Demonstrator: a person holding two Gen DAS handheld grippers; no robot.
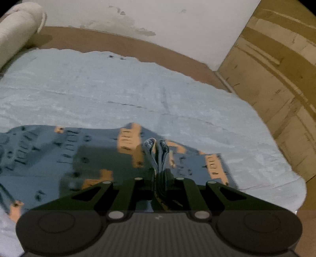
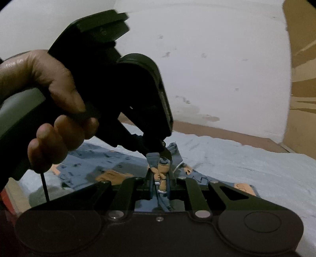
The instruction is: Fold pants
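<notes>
Left tongs [image 1: 158,174]: closed tight on a bunched-up fold of the pants [image 1: 49,154]; the cloth sticks up between the two black fingers [image 1: 151,178]; in the right wrist view these tongs [image 2: 158,147] come down from the upper left and pinch the top of the same bunch

Right tongs [image 2: 159,183]: closed on the pants [image 2: 110,162] too; a bit with a zipper and an orange patch is squeezed between the fingers [image 2: 149,183]; the two tongs hold the cloth just beside each other, the left one above

Hand [image 2: 49,110]: the person's hand is wrapped round the grey handle of the left tongs; a thin black cord hangs down below it

Pants: blue with orange patches and dark marks; the pinched part is lifted up; the rest lies flat on the bed, spread out to the left

Bed [image 1: 118,89]: covered with a light blue sheet, a bit wrinkled; a brown edge shows behind it

Pillow [image 1: 17,33]: a pale roll at the far left corner

Wall [image 1: 158,15]: white with some grey stains

Wood panel [image 1: 276,69]: brown, standing at the far right
</notes>
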